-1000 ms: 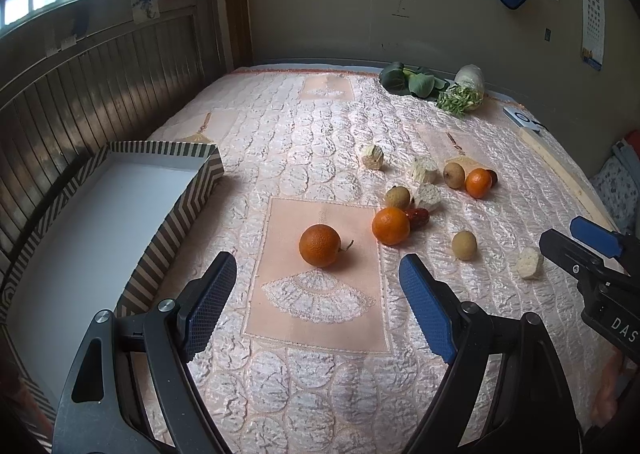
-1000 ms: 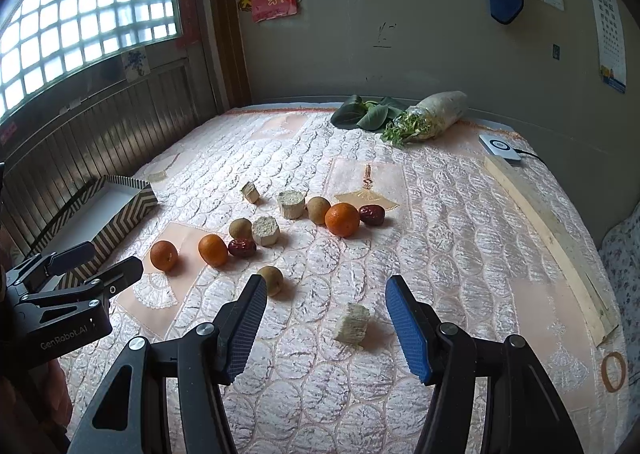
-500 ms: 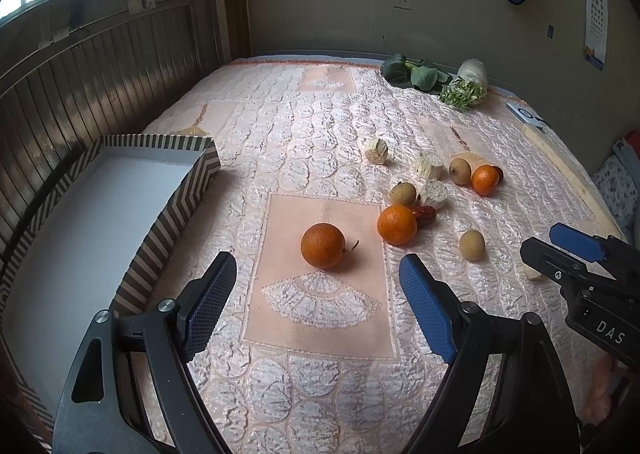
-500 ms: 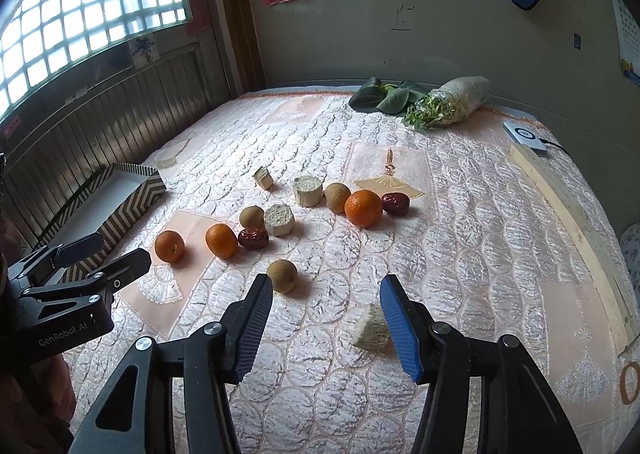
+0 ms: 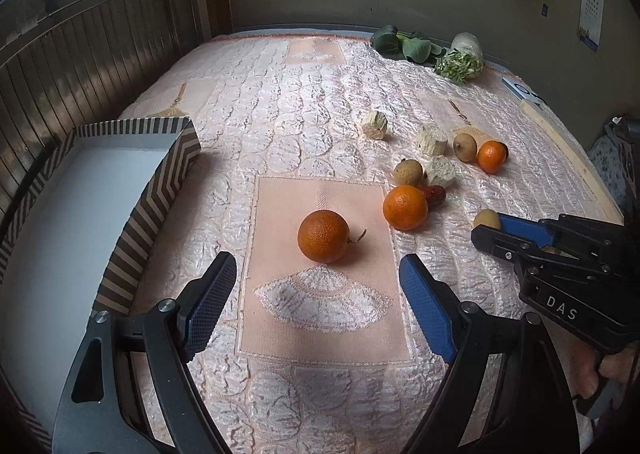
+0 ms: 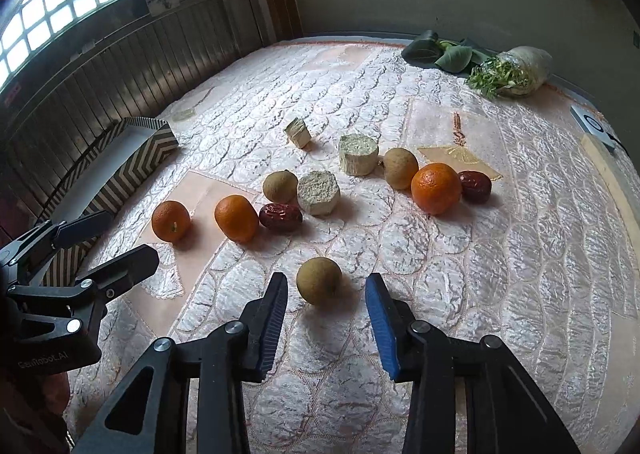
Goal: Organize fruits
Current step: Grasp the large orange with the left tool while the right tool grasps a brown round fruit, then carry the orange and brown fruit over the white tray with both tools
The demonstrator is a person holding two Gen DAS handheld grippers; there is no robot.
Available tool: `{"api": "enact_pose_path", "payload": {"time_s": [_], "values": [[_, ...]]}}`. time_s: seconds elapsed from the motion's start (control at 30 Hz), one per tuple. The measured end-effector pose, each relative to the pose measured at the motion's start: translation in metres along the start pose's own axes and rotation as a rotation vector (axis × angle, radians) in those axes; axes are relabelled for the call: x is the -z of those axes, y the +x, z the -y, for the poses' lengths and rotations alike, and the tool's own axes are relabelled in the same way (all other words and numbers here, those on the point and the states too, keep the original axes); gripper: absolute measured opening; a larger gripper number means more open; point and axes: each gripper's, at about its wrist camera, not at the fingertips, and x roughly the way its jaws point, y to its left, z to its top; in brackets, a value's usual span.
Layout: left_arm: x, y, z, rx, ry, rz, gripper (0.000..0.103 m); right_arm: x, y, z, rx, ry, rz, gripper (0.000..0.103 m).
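A dark orange [image 5: 323,236] with a stem lies on the quilted bed cover just ahead of my left gripper [image 5: 317,266], which stands open and wide, nothing touching its pads. A small round brown fruit [image 6: 319,280] sits between the tips of my right gripper [image 6: 326,282]. Its jaws are closing, and a gap still shows on each side of the fruit. In the left wrist view the right gripper [image 5: 486,234] comes in from the right at that brown fruit [image 5: 486,218]. A striped box [image 5: 168,173] with a white inside stands at the left.
More oranges [image 6: 436,187], brown fruits [image 6: 280,185], red dates [image 6: 280,217] and pale cut chunks [image 6: 319,192] lie scattered mid-bed. Leafy greens [image 6: 452,53] and a wrapped cabbage [image 6: 520,69] rest by the far wall. A wooden board [image 5: 572,157] runs along the right edge.
My right gripper swung left from the pale chunk to the brown fruit and sank, its jaws narrowing. My left gripper crept down and closer to the dark orange.
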Motion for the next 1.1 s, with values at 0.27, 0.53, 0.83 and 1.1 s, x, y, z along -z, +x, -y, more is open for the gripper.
{"api": "enact_pose_path", "payload": {"time_s": [0.27,0.53,0.83,1.1], "values": [[-0.015,0.026,-0.003,-0.021,0.016,-0.04,0.085,0.001,-0.005,0.005,0.002,0.011,0.04,0.023],[-0.017,0.035,-0.008,-0.006,0.02,-0.06,0.031,0.001,-0.01,-0.001,-0.018,0.001,0.055,0.023],[-0.019,-0.017,-0.025,0.044,-0.031,-0.011,0.031,-0.006,-0.021,-0.03,-0.078,-0.038,0.067,0.023],[-0.029,-0.056,-0.096,-0.054,-0.134,-0.004,0.031,-0.036,-0.009,-0.088,-0.177,-0.139,0.063,0.023]]}}
